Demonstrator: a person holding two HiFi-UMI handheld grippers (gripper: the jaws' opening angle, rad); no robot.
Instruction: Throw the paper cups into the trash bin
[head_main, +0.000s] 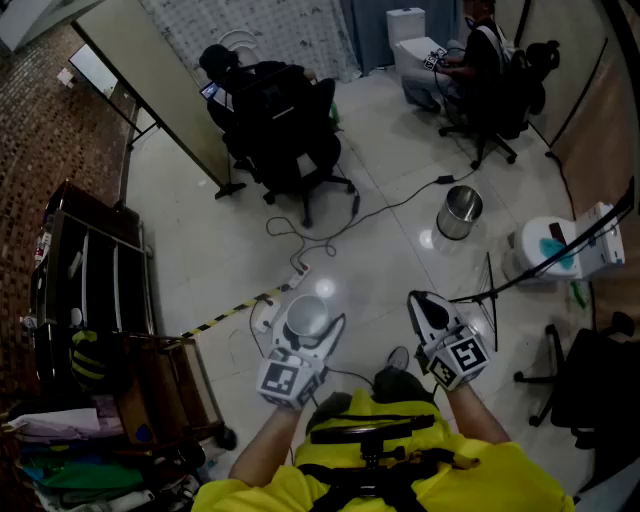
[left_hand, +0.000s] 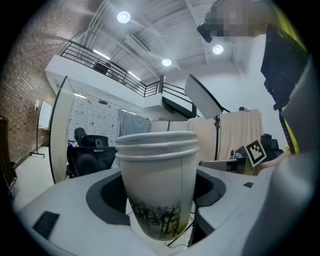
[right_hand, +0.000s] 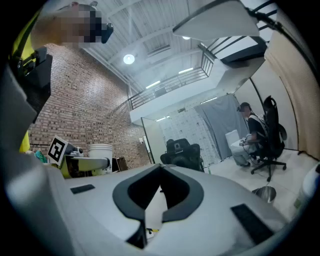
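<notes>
The left gripper (head_main: 308, 322) pinches an upright stack of white, tree-printed paper cups (left_hand: 157, 175), while the round shiny metal trash bin (head_main: 460, 212) stands on the floor well ahead and rightward, nearer the empty, pressed-together right gripper (head_main: 425, 308).

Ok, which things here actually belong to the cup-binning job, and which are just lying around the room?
Job in hand:
- stacked paper cups, held in the jaws of the left gripper
- metal trash bin, standing on the floor ahead
- right gripper, jaws together, empty

Lying about:
- black office chair
- floor cable
- striped tape
</notes>
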